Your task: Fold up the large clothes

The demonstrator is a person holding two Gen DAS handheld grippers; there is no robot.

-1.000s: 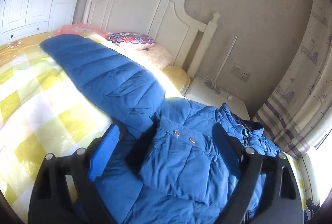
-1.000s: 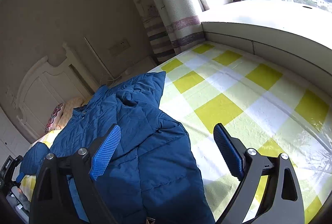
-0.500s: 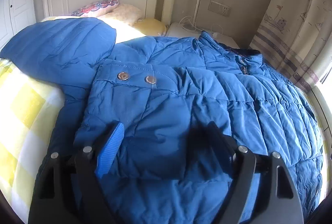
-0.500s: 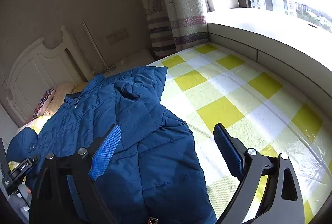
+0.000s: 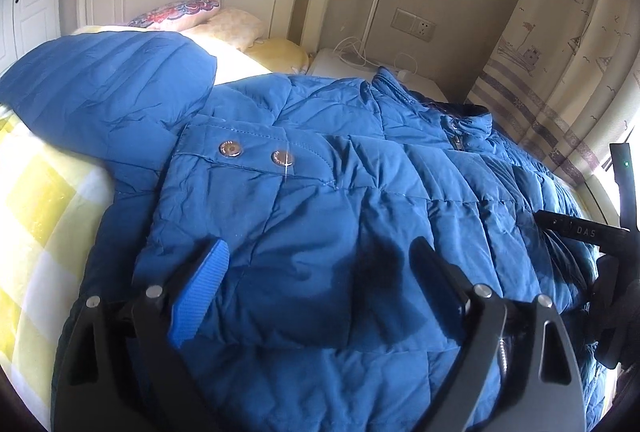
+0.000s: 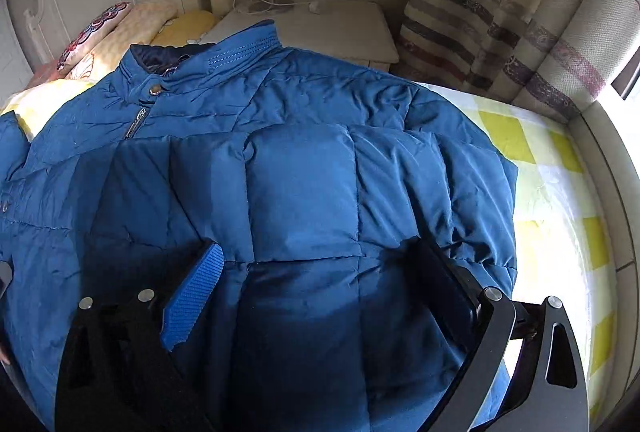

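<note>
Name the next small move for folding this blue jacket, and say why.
Probably lower the left gripper, jaws opening and empty, onto the folded sleeve across the blue jacket and press it flat; the other sleeve lies spread out.

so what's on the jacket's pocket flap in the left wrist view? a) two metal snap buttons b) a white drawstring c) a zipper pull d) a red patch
a: two round metal snap buttons sit side by side on the pocket flap of the blue puffer jacket.
</note>
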